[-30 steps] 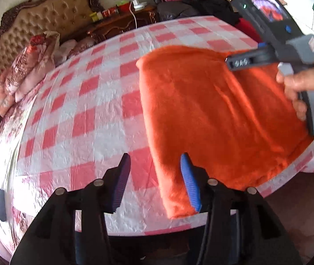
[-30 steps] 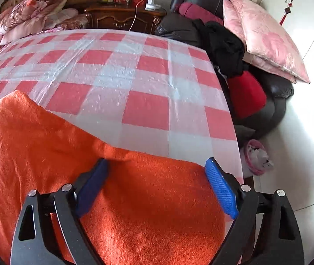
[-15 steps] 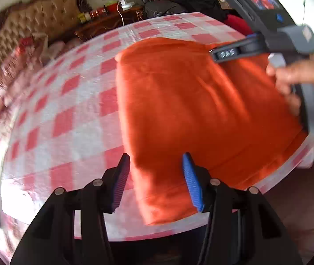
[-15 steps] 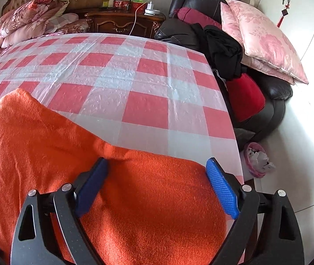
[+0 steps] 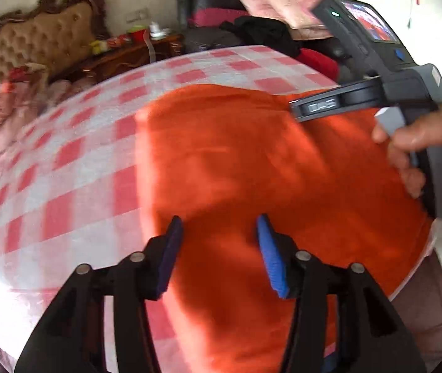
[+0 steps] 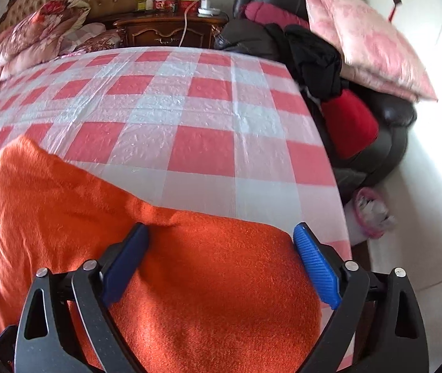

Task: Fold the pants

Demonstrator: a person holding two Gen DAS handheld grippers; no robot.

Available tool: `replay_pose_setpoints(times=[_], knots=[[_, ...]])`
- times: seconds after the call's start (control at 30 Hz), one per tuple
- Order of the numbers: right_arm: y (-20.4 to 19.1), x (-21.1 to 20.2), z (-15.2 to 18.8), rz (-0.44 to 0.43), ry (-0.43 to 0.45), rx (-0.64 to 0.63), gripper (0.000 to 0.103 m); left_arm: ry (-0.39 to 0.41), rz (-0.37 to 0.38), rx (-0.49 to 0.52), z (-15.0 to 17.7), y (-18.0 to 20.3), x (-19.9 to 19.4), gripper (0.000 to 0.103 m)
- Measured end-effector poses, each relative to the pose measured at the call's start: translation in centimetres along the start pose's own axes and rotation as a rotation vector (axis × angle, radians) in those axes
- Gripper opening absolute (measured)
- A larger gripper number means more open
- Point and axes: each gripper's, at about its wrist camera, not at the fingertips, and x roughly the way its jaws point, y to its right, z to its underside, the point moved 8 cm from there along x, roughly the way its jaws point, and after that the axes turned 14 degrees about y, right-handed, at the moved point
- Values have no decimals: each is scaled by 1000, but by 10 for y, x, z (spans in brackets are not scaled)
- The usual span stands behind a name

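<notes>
The orange pants (image 5: 252, 161) lie folded in a broad slab on the red-and-white checked table (image 5: 74, 155), near its front right edge. My left gripper (image 5: 217, 248) is open, both fingers over the pants' near left part, holding nothing. My right gripper (image 6: 221, 258) is open wide over the pants (image 6: 65, 211) at their far edge, where the cloth bunches into a small ridge by the left finger. In the left wrist view the right tool (image 5: 385, 84) and the hand holding it hover over the pants' right side.
The checked cloth (image 6: 189, 108) stretches far and left beyond the pants. A wooden nightstand (image 6: 171, 31), a tufted headboard and floral bedding stand behind. A black sofa with pink pillows (image 6: 367, 37) and dark clothes sits right. A pink bin (image 6: 371, 214) stands on the floor.
My left gripper has moved right, from the pants' left edge to over the cloth. My right gripper has pushed slightly forward, bunching the far edge by its left finger.
</notes>
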Motion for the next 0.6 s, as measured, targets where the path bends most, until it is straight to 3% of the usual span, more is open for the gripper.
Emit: replay_pose_setpoints(times=[0.13,0.2,0.3,0.4,0.47,0.53,0.6], knots=[[4,-12,-7,9,17,19,89,11,-61,-203,13,-41,-12,48],[9,-50,-24,22,108,64,84,57,-87,-191,11,-45,-25,45],[5,-110,-27,-12,211,90,89,88,-52,-188,5,-39,-35,45],[-6,-128,10,-25,150,60,89,107,-12,-153,-1,-24,-39,45],[-10,-130,39,-6,110,25,89,49,16,-148,8,-13,-31,45],[-9,-124,68,6,46,-10,89,-38,-7,-152,25,-11,-23,46],[-3,-117,91,22,-4,-24,89,-52,-5,-190,29,-12,-26,47]])
